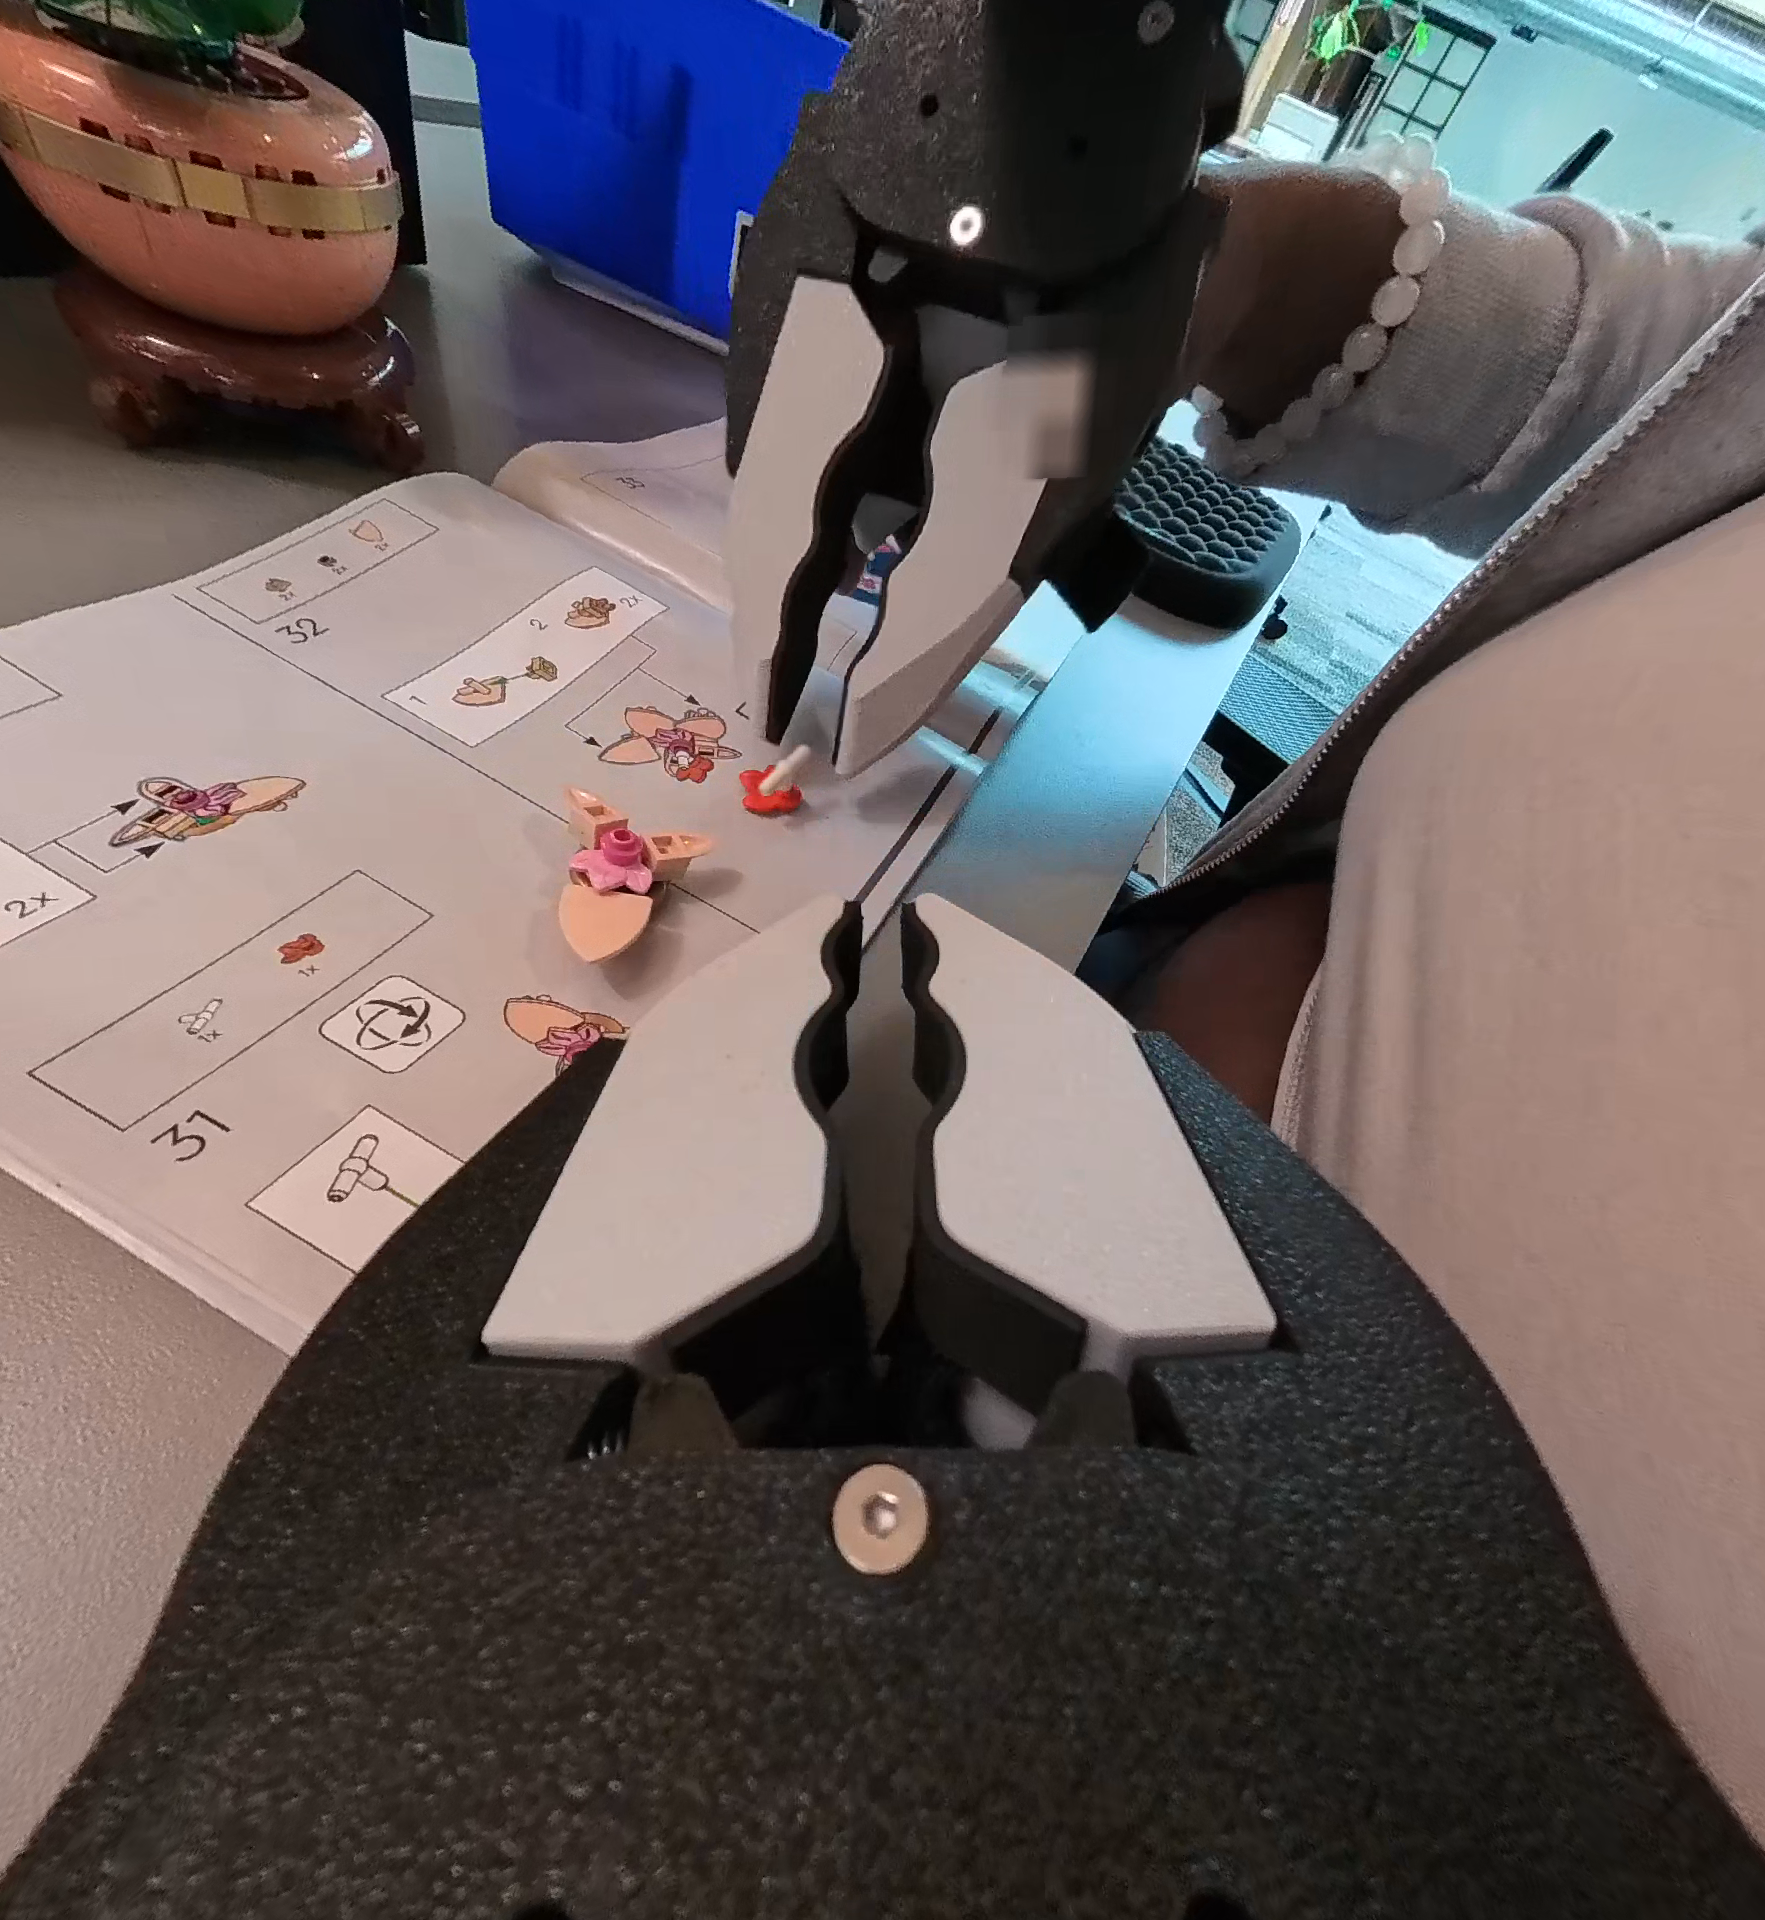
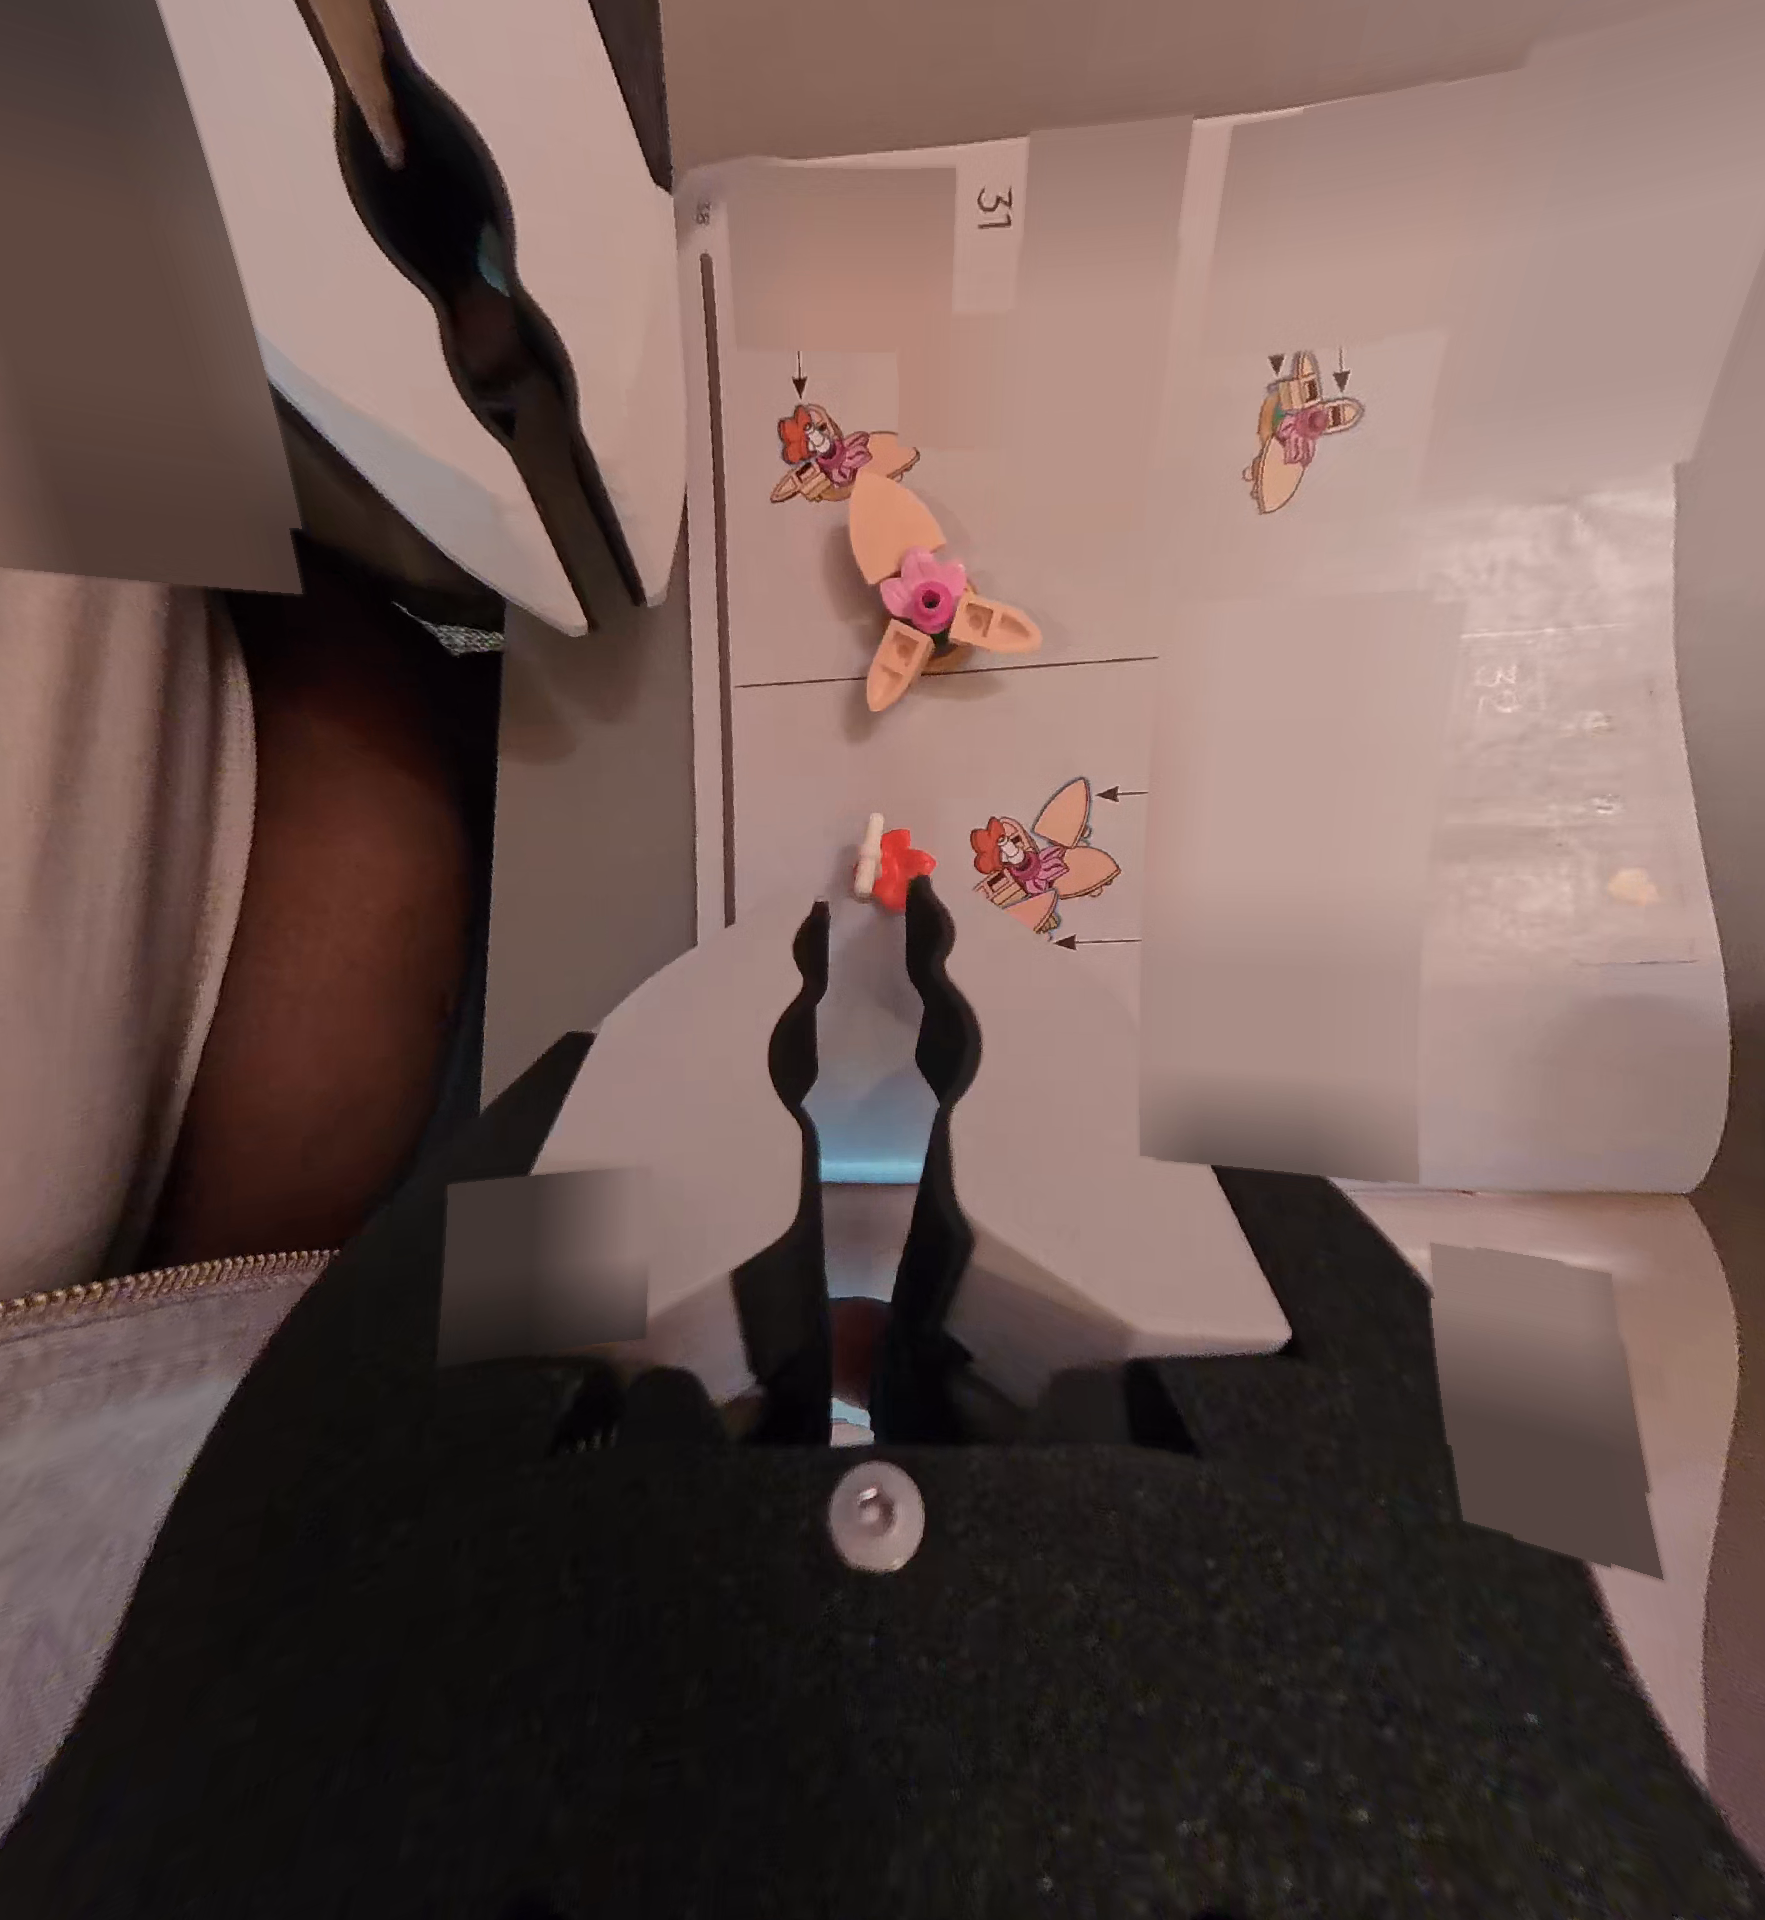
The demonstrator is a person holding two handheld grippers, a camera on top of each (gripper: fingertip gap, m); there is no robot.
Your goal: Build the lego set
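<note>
An open instruction booklet (image 1: 234, 935) lies on the grey table. On it sit a tan-petal flower assembly with a pink centre (image 1: 618, 873) (image 2: 919, 603) and a small red flower piece with a white pin in it (image 1: 772, 787) (image 2: 893, 862). My right gripper (image 2: 867, 899) points down just above the red piece, open by a small gap and empty. One fingertip is almost at the piece; the gripper also shows in the left wrist view (image 1: 821, 748). My left gripper (image 1: 883, 920) hovers near the tan assembly, empty, its jaws a narrow slit apart. It shows in the right wrist view (image 2: 618, 613).
A pink egg-shaped model on a brown stand (image 1: 182, 197) is at the back left and a blue bin (image 1: 629, 156) behind the booklet. The table edge (image 1: 1044, 810) runs to the right of the pieces. A person's torso (image 1: 1584, 1143) and braceleted wrist (image 1: 1377, 312) are on the right. My right fingertips sit around 6 centimetres from my left ones.
</note>
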